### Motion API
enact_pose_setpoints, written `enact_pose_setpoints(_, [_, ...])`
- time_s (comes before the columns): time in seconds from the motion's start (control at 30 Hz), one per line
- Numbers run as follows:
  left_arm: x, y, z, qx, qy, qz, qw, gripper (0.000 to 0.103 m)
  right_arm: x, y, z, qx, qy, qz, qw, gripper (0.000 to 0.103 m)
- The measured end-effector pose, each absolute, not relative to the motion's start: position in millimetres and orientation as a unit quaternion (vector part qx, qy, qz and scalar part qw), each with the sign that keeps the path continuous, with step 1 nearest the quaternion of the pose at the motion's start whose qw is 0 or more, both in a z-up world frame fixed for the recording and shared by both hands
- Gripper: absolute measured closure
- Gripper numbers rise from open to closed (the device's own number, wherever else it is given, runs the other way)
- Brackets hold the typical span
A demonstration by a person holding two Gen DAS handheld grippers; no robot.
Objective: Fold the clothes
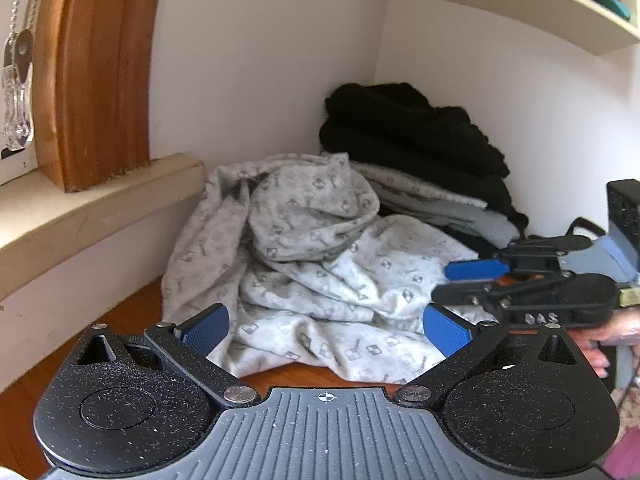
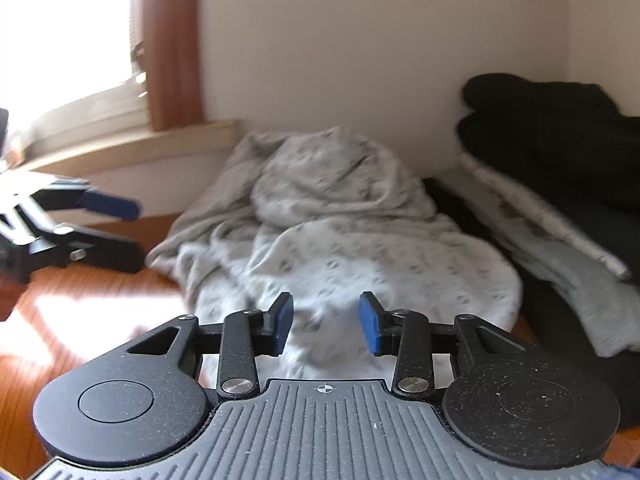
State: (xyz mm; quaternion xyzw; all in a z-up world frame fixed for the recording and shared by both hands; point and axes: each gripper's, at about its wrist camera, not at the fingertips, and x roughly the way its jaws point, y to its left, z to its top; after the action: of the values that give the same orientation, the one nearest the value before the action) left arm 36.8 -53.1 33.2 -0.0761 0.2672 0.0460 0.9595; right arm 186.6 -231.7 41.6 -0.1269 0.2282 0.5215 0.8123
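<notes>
Against the corner wall, the crumpled grey patterned garment [image 1: 312,264] is lying unfolded on the wooden worktop [image 1: 132,320]; we are hovering both the left gripper [image 1: 326,330] and right gripper [image 2: 326,322] open and empty, likely needing to find its edges next.

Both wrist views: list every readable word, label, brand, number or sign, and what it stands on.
Raised letters on the side of the right hand-held gripper, left wrist view: too blurred to read.
Small grey print repeated on the crumpled light garment: a pattern, no readable words.
Spines on the shelf: too small to read.
Right wrist view: no text.
</notes>
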Motion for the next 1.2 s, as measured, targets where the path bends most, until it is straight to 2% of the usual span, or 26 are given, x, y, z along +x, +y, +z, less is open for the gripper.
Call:
enact_pose_setpoints(0.1, [43,-62,27,-0.065,0.275,0.049,0.958,0.009,182,-236,35,-0.148,0.231,0.541,0.795,0.065])
enact_pose_setpoints(0.17, [48,-68,22,-0.064,0.283,0.042,0.956,0.019,181,-241,32,-0.161,0.228,0.545,0.79,0.065])
enact_pose_setpoints(0.23, [52,-75,20,-0.058,0.29,0.038,0.955,0.025,181,-249,31,-0.168,0.223,0.542,0.793,0.063])
enact_pose_setpoints(0.3, [54,-81,19,-0.051,0.294,0.034,0.954,0.026,183,-257,30,-0.172,0.23,0.542,0.79,0.061])
enact_pose_setpoints(0.33, [55,-84,19,-0.048,0.294,0.031,0.954,0.026,185,-260,28,-0.176,0.236,0.545,0.785,0.056])
enact_pose_setpoints(0.4, [55,-90,20,-0.042,0.291,0.027,0.955,0.026,186,-263,25,-0.187,0.242,0.549,0.778,0.056])
enact_pose_setpoints(0.47, [54,-95,21,-0.037,0.288,0.026,0.957,0.026,186,-263,22,-0.199,0.243,0.549,0.775,0.061])
enact_pose_setpoints(0.5, [54,-97,22,-0.035,0.287,0.025,0.957,0.026,188,-264,24,-0.198,0.241,0.547,0.777,0.082])
enact_pose_setpoints(0.53, [54,-99,22,-0.034,0.286,0.024,0.957,0.025,193,-266,28,-0.184,0.242,0.55,0.778,0.091])
enact_pose_setpoints(0.77, [67,-104,28,-0.021,0.275,0.028,0.961,0.022,233,-294,89,-0.051,0.21,0.555,0.803,0.092])
enact_pose_setpoints(1.03, [101,-104,46,0.014,0.258,0.037,0.965,0.022,246,-291,129,-0.029,0.172,0.56,0.81,0.092])
enact_pose_setpoints(1.1, [109,-103,46,0.021,0.258,0.039,0.965,0.026,245,-292,137,-0.024,0.159,0.559,0.814,0.092])
enact_pose_setpoints(1.17, [117,-99,46,0.014,0.258,0.033,0.965,0.046,244,-293,143,-0.024,0.148,0.556,0.818,0.092])
enact_pose_setpoints(1.2, [121,-99,44,0.026,0.26,0.038,0.965,0.049,245,-295,147,-0.024,0.142,0.554,0.82,0.092])
